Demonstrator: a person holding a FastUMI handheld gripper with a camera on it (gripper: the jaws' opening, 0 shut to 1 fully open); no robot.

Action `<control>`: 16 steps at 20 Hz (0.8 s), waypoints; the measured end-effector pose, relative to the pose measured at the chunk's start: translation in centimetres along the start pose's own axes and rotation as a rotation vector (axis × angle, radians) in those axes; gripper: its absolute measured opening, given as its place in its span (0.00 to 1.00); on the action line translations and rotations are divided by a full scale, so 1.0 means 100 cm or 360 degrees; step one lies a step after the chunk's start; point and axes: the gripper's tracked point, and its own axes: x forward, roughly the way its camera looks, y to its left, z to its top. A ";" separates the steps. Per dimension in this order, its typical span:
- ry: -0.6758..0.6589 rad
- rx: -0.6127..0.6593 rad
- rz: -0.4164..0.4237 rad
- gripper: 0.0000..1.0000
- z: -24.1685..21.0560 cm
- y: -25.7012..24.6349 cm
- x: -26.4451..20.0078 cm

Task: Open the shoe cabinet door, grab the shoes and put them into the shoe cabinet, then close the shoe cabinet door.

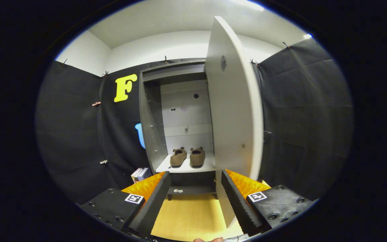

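Observation:
A grey shoe cabinet (153, 127) stands ahead against the booth wall with its door (233, 111) swung wide open toward me on the right. A pair of brown shoes (187, 157) sits side by side on the cabinet's white shelf (166, 165), beyond the fingers. My gripper (193, 195) is open, with nothing between its fingers. The right finger (239, 205) lies close beside the lower edge of the open door; I cannot tell whether they touch.
A few books (140, 174) lean on the floor left of the cabinet. Light wooden floor (190, 218) runs between the fingers up to the cabinet's base. Black cloth walls close in on both sides. A fingertip of a hand (208, 240) shows at the bottom.

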 end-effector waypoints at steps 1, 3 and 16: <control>-0.0005 0.0008 -0.0018 0.97 0.001 -0.013 -0.009; -0.0041 0.0015 -0.0088 0.96 0.007 -0.044 -0.019; -0.0001 -0.0065 -0.0451 0.98 0.007 -0.204 0.049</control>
